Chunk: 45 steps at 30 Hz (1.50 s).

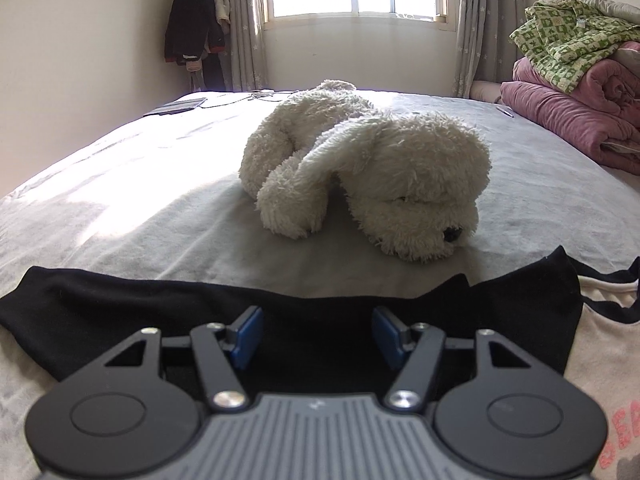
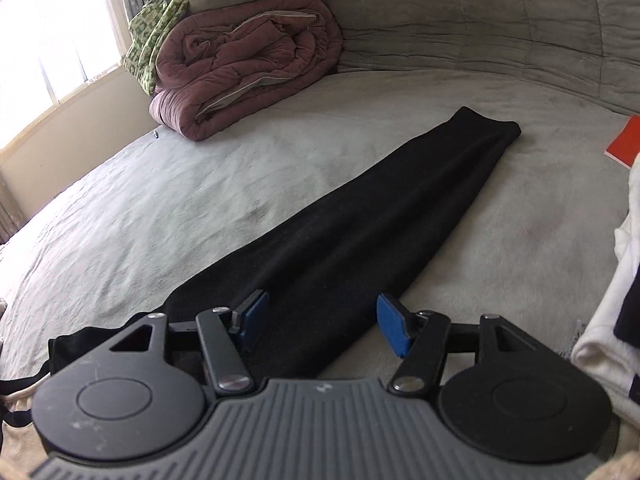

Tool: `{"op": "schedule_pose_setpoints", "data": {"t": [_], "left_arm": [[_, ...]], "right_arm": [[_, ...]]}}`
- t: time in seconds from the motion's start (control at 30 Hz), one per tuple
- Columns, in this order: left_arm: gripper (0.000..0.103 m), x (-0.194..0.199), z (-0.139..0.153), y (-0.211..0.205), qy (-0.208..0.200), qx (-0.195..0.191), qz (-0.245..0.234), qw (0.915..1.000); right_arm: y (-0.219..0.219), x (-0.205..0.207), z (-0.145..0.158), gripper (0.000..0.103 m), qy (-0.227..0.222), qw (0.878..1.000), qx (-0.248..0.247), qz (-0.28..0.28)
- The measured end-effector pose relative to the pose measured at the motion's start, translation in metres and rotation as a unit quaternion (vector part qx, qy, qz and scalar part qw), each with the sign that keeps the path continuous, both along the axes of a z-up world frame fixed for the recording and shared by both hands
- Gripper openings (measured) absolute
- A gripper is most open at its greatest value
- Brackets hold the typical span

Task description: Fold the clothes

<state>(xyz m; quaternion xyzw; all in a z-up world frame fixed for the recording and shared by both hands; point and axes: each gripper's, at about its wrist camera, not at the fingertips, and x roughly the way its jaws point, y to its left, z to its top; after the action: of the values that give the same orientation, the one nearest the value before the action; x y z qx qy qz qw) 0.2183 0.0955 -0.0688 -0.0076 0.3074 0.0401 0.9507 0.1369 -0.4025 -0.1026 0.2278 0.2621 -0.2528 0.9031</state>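
My left gripper hovers low over the near edge of the bed, its jaws spread apart with nothing between them. Under it lies the black sleeve of a garment, stretched out to the left, and at the right edge I see the pale pink body of the shirt with coral lettering. A fluffy white toy dog lies on the bed just beyond the sleeve. At the far right sits a folded maroon quilt with a green patterned cloth on top.

My right gripper also has its jaws apart, holding nothing. Between and beyond them the other black sleeve runs flat toward the far right. A red book lies at the right edge, well apart from the sleeve.
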Motion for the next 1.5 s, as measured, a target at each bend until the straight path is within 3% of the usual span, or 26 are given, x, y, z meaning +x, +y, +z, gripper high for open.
{"op": "schedule_pose_setpoints", "data": {"t": [0.2, 0.37, 0.53, 0.8, 0.87, 1.03, 1.2, 1.33, 1.47, 1.5], "left_arm": [[0.062, -0.010, 0.030, -0.004, 0.000, -0.057, -0.039, 0.9976], [0.066, -0.015, 0.067, -0.033, -0.004, -0.068, -0.057, 0.9961], [0.070, -0.023, 0.053, -0.071, -0.023, -0.112, -0.058, 0.9918], [0.070, -0.022, -0.023, -0.117, -0.041, -0.078, -0.094, 0.9916], [0.071, -0.013, -0.033, -0.125, -0.012, -0.054, -0.099, 0.9936], [0.077, -0.009, -0.032, -0.112, -0.016, -0.090, -0.111, 0.9897], [0.077, -0.012, -0.033, -0.110, -0.018, -0.104, -0.114, 0.9879], [0.076, -0.012, -0.032, -0.109, -0.019, -0.107, -0.116, 0.9874], [0.074, -0.010, -0.032, -0.106, -0.019, -0.112, -0.116, 0.9867], [0.074, -0.010, -0.031, -0.106, -0.019, -0.113, -0.116, 0.9866]], "right_arm": [[-0.010, 0.000, -0.005, 0.064, -0.009, 1.000, 0.021, -0.013], [-0.009, 0.002, -0.006, 0.064, -0.004, 1.000, 0.012, -0.013], [-0.009, 0.002, -0.007, 0.064, -0.005, 1.000, 0.007, -0.012], [-0.014, 0.004, -0.009, 0.064, -0.013, 1.000, 0.003, -0.013], [-0.016, 0.002, -0.010, 0.064, -0.019, 1.000, 0.009, -0.017], [-0.017, 0.011, -0.008, 0.064, -0.008, 0.999, 0.014, -0.045], [-0.044, 0.027, -0.005, 0.063, -0.011, 0.993, 0.065, -0.094], [-0.057, 0.039, -0.006, 0.047, -0.002, 0.991, 0.055, -0.123], [-0.062, 0.049, -0.010, 0.041, -0.006, 0.988, 0.036, -0.147], [-0.062, 0.051, -0.011, 0.035, -0.008, 0.988, 0.030, -0.151]]}}
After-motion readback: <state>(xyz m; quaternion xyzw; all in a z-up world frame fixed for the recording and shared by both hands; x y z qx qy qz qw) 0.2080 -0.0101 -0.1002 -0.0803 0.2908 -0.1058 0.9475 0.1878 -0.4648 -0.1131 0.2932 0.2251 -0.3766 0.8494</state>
